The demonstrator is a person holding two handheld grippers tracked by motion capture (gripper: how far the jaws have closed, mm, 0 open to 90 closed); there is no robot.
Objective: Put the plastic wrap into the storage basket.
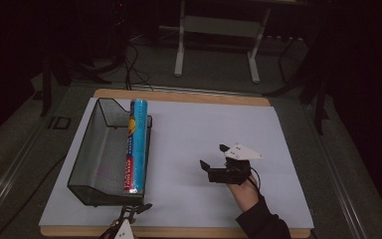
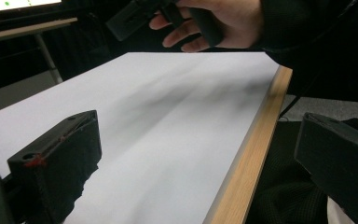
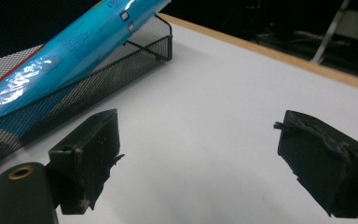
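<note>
the right gripper (image 1: 213,156) hovers over the white sheet (image 1: 189,129), jaws wide apart and holding nothing; the left gripper (image 2: 196,154) is released too, empty, at the table edge (image 2: 249,158)

The high camera looked forward and down over the whole worktop (image 1: 189,124). The left claw's camera sat low at the near edge, facing across toward the person's right hand (image 2: 214,23). The right claw's camera, close above the sheet, faced the mesh basket (image 3: 135,60), shared with the high view.
</note>
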